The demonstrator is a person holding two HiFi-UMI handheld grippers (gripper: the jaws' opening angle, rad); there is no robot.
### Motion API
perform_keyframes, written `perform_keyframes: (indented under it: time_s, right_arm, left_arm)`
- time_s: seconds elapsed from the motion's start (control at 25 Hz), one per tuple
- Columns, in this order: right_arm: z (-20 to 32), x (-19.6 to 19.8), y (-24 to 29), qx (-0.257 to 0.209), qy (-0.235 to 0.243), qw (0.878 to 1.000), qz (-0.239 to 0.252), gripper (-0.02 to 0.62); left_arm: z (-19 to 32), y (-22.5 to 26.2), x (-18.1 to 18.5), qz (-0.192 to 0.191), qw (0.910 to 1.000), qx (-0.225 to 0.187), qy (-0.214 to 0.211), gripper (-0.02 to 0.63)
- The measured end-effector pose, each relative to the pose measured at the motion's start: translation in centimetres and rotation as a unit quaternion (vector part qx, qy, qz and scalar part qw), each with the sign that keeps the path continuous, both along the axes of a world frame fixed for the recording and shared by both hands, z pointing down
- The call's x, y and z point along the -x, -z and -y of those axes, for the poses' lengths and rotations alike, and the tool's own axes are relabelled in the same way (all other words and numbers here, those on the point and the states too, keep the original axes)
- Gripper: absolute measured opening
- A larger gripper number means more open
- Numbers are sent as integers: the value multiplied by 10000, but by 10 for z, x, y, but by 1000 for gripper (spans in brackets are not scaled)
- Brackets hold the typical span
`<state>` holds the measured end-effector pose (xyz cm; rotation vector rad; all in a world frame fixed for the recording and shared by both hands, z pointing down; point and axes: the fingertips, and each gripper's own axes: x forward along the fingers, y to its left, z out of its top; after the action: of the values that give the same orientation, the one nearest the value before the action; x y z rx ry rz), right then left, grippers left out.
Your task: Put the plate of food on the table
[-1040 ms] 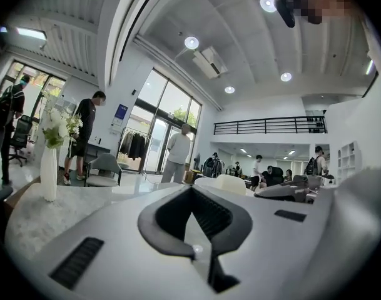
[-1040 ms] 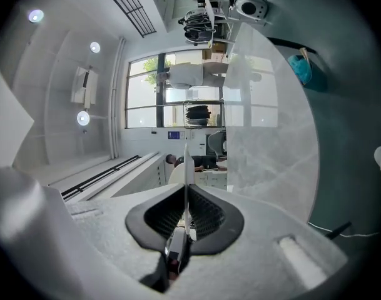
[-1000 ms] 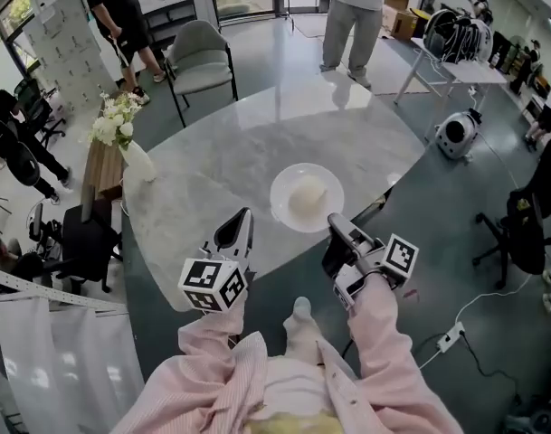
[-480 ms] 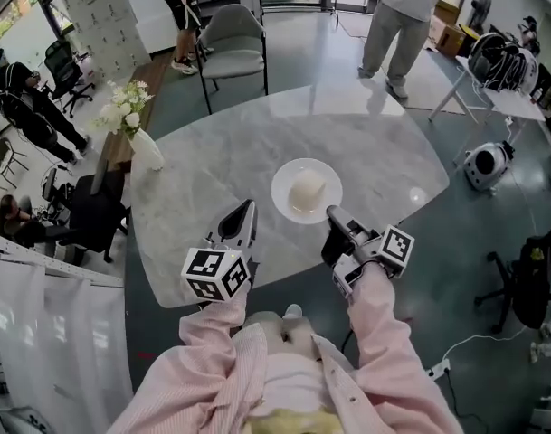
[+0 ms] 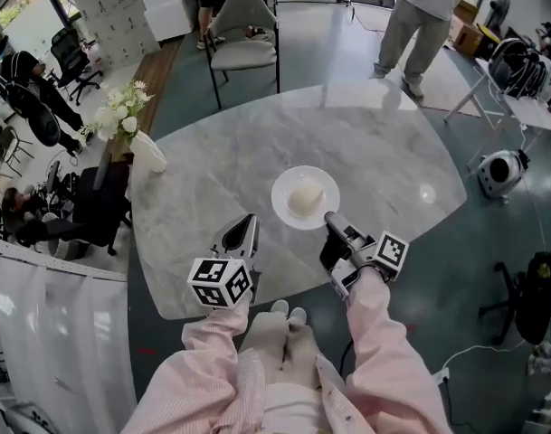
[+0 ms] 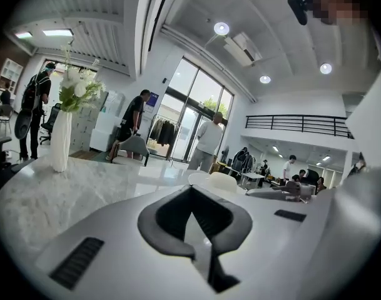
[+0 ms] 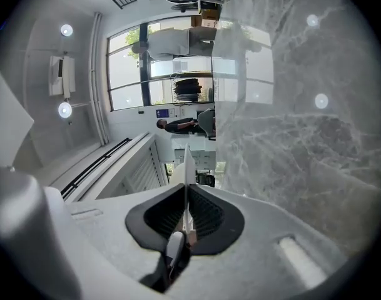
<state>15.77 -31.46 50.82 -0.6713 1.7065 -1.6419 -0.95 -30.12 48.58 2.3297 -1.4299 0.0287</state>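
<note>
The round white plate [image 5: 282, 199] carrying a pale lump of food [image 5: 304, 196] seems to rest on the grey marble table [image 5: 212, 179], between centre and near edge. The right gripper [image 5: 330, 220] pinches its rim. The left gripper [image 5: 243, 227] has its jaws together, empty.

plate [image 5: 305, 198]: mid table [image 5: 375, 152] | vase [image 5: 149, 153]: table's left edge | chair [image 5: 243, 42]: behind table, apparently apart

the right gripper [image 5: 329, 221] is covering the near rim of the plate [image 5: 282, 193] in the head view. the right gripper view is showing that plate only edge-on, as a thin white line. the food [image 5: 304, 197] is showing as a pale mound, too small to name. pink sleeves [image 5: 388, 351] are hiding the near edge of the desk [image 5: 384, 143]. the top edge is cutting off a standing person [image 5: 418, 16] above the waist.
</note>
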Motion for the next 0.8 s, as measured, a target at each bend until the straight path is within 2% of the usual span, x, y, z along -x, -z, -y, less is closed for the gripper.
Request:
perform_keyframes:
  time_s: [0.24,0.4,0.8]
  right_arm:
    - [28,11,-46,144,-24,9999,76,21]
    - [47,23,-75,217,-19,9997,-57,23]
    - [65,34,-110,451,62,9984,-328,23]
  left_arm:
    - [18,-43,8,-11,9995,290,81,-2]
    - [33,-71,14,-50,9987,507,83,-2]
    - [46,-115,14,-190,9951,959,114,-2]
